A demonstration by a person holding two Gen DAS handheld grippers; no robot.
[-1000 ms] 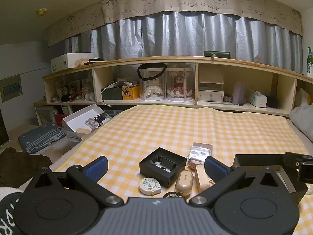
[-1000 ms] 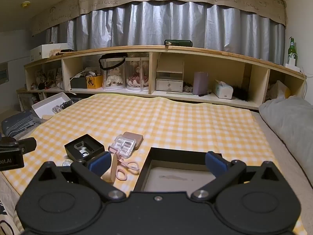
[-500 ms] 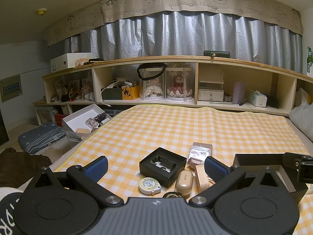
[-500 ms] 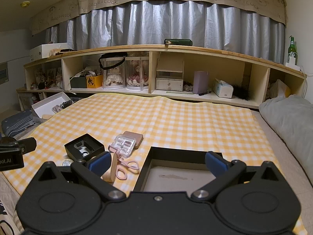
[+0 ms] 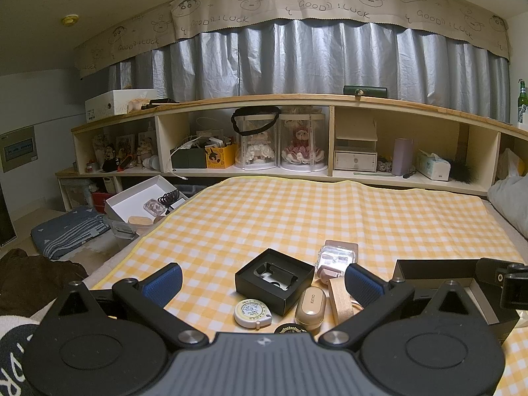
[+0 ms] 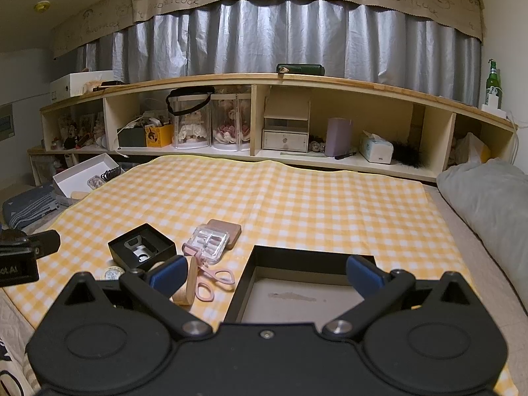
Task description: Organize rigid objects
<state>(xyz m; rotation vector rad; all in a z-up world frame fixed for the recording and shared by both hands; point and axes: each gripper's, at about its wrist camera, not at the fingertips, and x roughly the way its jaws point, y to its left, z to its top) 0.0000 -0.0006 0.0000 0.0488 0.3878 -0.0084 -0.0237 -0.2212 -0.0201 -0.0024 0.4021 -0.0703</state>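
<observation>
Blue-padded fingers of the left gripper (image 5: 262, 279) are standing wide apart at the bottom of the left wrist view, holding nothing. Between them are lying a small black box (image 5: 274, 280), a round tape measure (image 5: 252, 312), a beige case (image 5: 310, 307) and a wooden block (image 5: 341, 301). The right gripper (image 6: 265, 272) is likewise gaping wide and empty, hovering over an open black tray (image 6: 298, 259) at lower centre. Left of the tray, pink scissors (image 6: 211, 279) and a clear plastic case (image 6: 209, 243) are resting on the yellow checked cloth (image 6: 297, 198)
</observation>
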